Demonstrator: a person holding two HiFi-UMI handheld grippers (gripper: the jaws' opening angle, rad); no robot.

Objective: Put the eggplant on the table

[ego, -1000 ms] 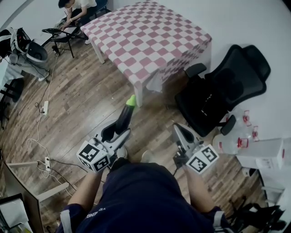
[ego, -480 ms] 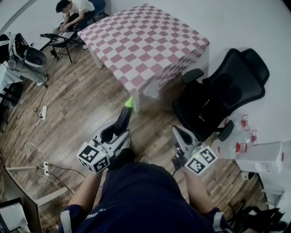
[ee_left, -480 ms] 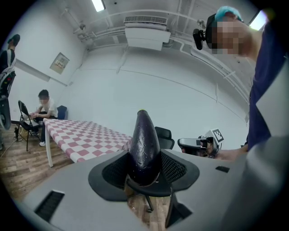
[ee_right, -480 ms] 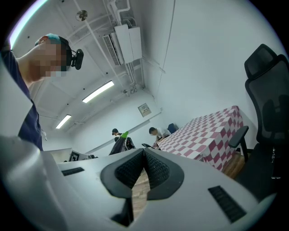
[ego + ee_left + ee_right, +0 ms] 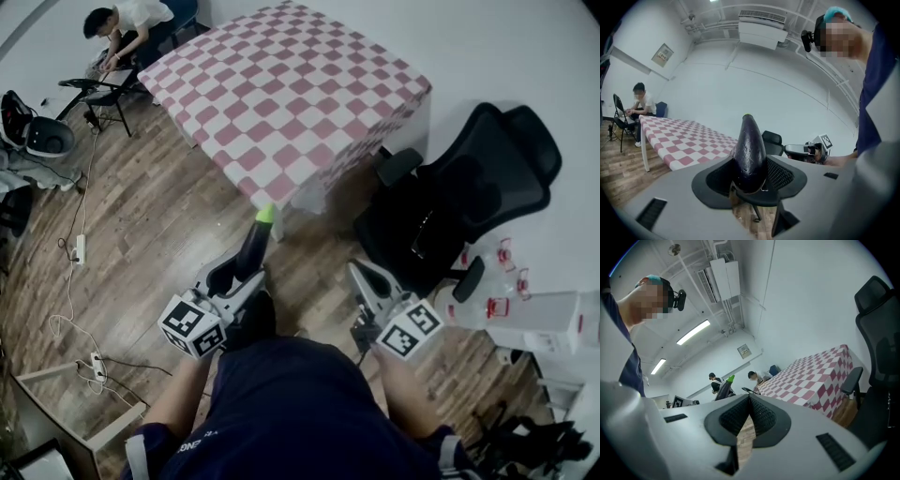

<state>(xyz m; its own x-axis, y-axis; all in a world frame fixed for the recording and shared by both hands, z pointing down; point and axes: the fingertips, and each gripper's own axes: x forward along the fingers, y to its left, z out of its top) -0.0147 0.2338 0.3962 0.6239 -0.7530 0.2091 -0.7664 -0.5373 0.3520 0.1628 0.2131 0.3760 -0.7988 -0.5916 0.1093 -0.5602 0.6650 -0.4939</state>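
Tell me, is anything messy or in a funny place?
Nothing is spilled or broken. The eggplant sticks out of the left gripper over the floor, not yet on the checkered table. A power strip and loose cables lie on the floor.

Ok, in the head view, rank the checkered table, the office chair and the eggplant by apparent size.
1. checkered table
2. office chair
3. eggplant, clearly smallest though nearest the camera
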